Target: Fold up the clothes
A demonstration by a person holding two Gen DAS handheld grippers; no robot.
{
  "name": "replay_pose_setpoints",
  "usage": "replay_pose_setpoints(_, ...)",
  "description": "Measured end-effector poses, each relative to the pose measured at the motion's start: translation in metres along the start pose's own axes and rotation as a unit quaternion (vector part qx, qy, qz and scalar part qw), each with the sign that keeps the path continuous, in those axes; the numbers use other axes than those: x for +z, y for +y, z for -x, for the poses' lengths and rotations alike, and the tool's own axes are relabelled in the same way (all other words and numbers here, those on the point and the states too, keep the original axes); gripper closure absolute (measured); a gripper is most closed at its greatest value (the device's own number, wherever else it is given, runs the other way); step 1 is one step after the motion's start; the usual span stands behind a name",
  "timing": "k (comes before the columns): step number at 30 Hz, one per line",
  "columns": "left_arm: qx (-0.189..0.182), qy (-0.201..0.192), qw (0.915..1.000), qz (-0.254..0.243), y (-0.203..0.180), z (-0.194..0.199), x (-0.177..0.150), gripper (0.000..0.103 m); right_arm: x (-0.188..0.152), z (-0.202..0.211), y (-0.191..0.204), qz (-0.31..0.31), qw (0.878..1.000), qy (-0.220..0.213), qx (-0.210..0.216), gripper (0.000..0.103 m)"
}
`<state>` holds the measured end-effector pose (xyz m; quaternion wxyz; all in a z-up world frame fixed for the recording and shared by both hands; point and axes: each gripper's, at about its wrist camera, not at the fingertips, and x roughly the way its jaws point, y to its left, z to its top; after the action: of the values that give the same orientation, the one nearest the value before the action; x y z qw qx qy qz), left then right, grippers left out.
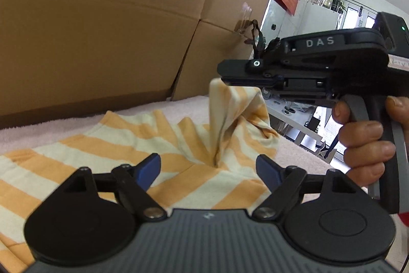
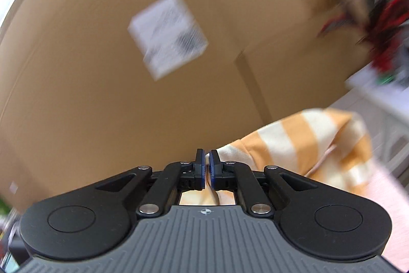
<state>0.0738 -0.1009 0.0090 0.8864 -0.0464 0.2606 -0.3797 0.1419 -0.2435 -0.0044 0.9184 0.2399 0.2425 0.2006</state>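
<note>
Big cardboard box [image 1: 102, 24] behind a pink towel surface [image 1: 294, 152]. Striped shirt [image 1: 76, 165] lies mostly flat, long axis running left-to-right w/ one edge peaked up. My right gripper [image 2: 207, 169] is pinched tight on that edge; left gripper [image 1: 208, 172] gapes wide, holding nothing. Fold partway at best, rest unfolded.

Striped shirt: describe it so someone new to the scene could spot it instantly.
Start at the big cardboard boxes at the back; in front of them a pale pink towel covers the surface. The striped shirt lies on that towel, one corner lifted by the right gripper. Its orange and cream stripes are the only pattern among plain surroundings.
</note>
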Motion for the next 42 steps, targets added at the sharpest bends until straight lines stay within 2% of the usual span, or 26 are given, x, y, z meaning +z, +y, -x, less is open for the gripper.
replay_pose_setpoints(1,0.001,0.002,1.0000,0.005,0.002,-0.001,0.000,0.020,0.000,0.003,-0.002,-0.010,1.000,-0.014,0.016,0.083)
replay_pose_setpoints(2,0.000,0.004,1.0000,0.009,0.004,-0.001,0.000,0.020,-0.001,0.010,-0.007,-0.021,0.999,-0.033,0.030,0.067)
replay_pose_setpoints(3,0.000,0.005,0.9999,0.012,0.005,-0.001,0.000,0.020,-0.002,0.017,-0.012,-0.032,0.997,-0.053,0.042,0.061)
replay_pose_setpoints(5,-0.002,0.008,0.9998,0.015,0.006,-0.003,0.000,0.020,-0.006,0.028,-0.022,-0.037,0.996,-0.069,0.048,0.067)
replay_pose_setpoints(8,-0.004,0.012,0.9996,0.025,0.009,-0.005,0.001,0.025,-0.019,0.031,-0.029,0.002,0.999,-0.050,-0.007,0.078)
replay_pose_setpoints(10,0.005,0.023,0.9988,0.044,0.014,-0.011,0.005,0.031,-0.027,0.033,-0.034,0.024,0.998,-0.036,-0.044,0.078)
replay_pose_setpoints(12,0.015,0.044,0.9969,0.064,0.020,-0.022,0.012,0.043,-0.031,0.034,-0.045,0.005,0.999,-0.030,-0.044,0.077)
replay_pose_setpoints(14,0.031,0.060,0.9950,0.073,0.023,-0.036,0.020,0.044,-0.033,0.035,-0.052,-0.010,0.999,-0.026,-0.041,0.077)
replay_pose_setpoints(16,0.052,0.058,0.9941,0.076,0.025,-0.047,0.026,0.044,-0.032,0.033,-0.054,-0.015,0.999,-0.026,-0.035,0.075)
replay_pose_setpoints(17,0.055,0.055,0.9932,0.086,0.027,-0.051,0.028,0.044,-0.032,0.032,-0.055,-0.017,0.999,-0.026,-0.031,0.070)
replay_pose_setpoints(20,0.062,0.052,0.9904,0.112,0.030,-0.065,0.034,0.045,-0.032,0.030,-0.059,-0.024,0.999,-0.026,-0.022,0.067)
replay_pose_setpoints(22,0.076,0.051,0.9909,0.098,0.023,-0.072,0.038,0.067,-0.031,0.029,-0.061,-0.029,0.999,-0.024,-0.017,0.066)
replay_pose_setpoints(23,0.090,0.051,0.9914,0.080,0.018,-0.076,0.041,0.089,-0.030,0.029,-0.061,-0.031,0.999,-0.022,-0.016,0.065)
replay_pose_setpoints(24,0.101,0.051,0.9916,0.062,0.013,-0.080,0.044,0.093,-0.030,0.029,-0.061,-0.033,0.999,-0.020,-0.016,0.065)
replay_pose_setpoints(26,0.105,0.047,0.9917,0.056,0.012,-0.085,0.050,0.092,-0.030,0.028,-0.062,-0.032,0.999,-0.020,-0.014,0.064)
replay_pose_setpoints(28,0.104,0.047,0.9908,0.073,0.016,-0.091,0.055,0.093,-0.030,0.027,-0.062,-0.030,0.999,-0.022,-0.012,0.062)
replay_pose_setpoints(30,0.098,0.049,0.9908,0.080,0.018,-0.093,0.057,0.103,-0.030,0.026,-0.062,-0.033,0.999,-0.021,-0.013,0.062)
replay_pose_setpoints(31,0.095,0.048,0.9908,0.084,0.017,-0.093,0.059,0.103,-0.030,0.026,-0.063,-0.035,0.999,-0.020,-0.014,0.061)
replay_pose_setpoints(35,0.043,0.004,0.9925,0.114,0.008,-0.073,0.068,0.103,-0.028,0.026,-0.065,-0.039,0.999,-0.026,-0.015,0.058)
replay_pose_setpoints(37,0.051,-0.008,0.9934,0.103,0.001,-0.069,0.072,0.103,-0.028,0.027,-0.066,-0.040,0.999,-0.029,-0.009,0.057)
replay_pose_setpoints(39,0.072,0.001,0.9940,0.083,-0.004,-0.071,0.072,0.103,-0.028,0.028,-0.066,-0.040,0.999,-0.031,-0.002,0.057)
replay_pose_setpoints(42,0.073,0.012,0.9933,0.089,0.001,-0.069,0.066,0.103,-0.027,0.029,-0.066,-0.040,0.999,-0.034,0.001,0.057)
